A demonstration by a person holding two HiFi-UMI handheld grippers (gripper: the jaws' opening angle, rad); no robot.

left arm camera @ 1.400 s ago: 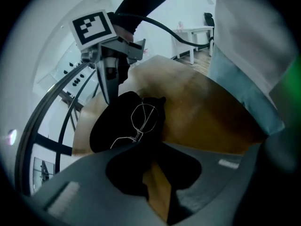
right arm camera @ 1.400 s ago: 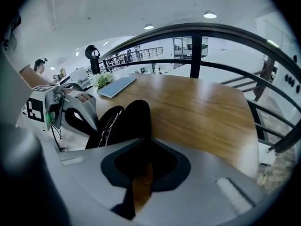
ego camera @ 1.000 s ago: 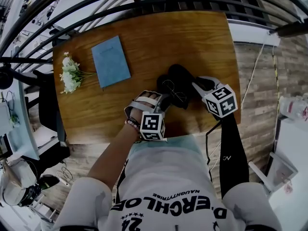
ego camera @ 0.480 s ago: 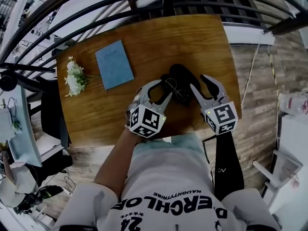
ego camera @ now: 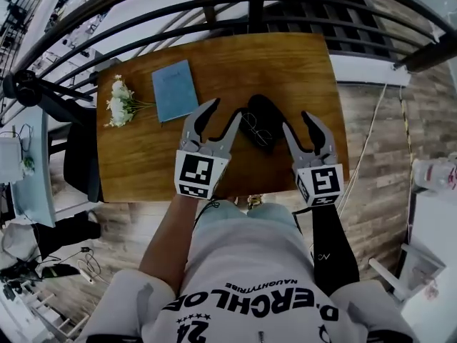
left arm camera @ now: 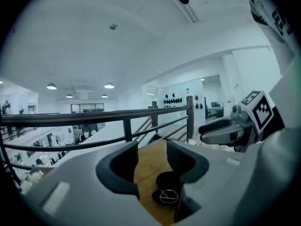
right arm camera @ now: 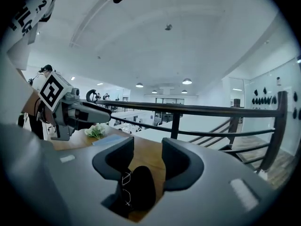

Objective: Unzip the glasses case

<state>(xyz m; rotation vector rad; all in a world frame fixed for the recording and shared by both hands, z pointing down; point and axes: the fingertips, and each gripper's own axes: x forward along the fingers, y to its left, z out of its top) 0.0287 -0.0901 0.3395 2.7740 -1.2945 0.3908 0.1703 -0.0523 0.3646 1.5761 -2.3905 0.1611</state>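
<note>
Black glasses case [ego camera: 265,113] on wooden table [ego camera: 143,163], front-centre. Lies open, wire glasses [ego camera: 253,128] on it. Sits betw both grippers, touched by neither.

L gripper [ego camera: 220,114]: above table, just left of case. Jaws moderately apart, nothing in them; case seen below thru gap.

R gripper [ego camera: 300,125]: just right of case. Jaws have just been opening, now abt mid-width, empty; case + glasses show below gap.

Blue notebook [ego camera: 175,90] + white flowers [ego camera: 118,104] on table's left part, well apart from case. Dark railing [ego camera: 250,6] beyond far edge.
</note>
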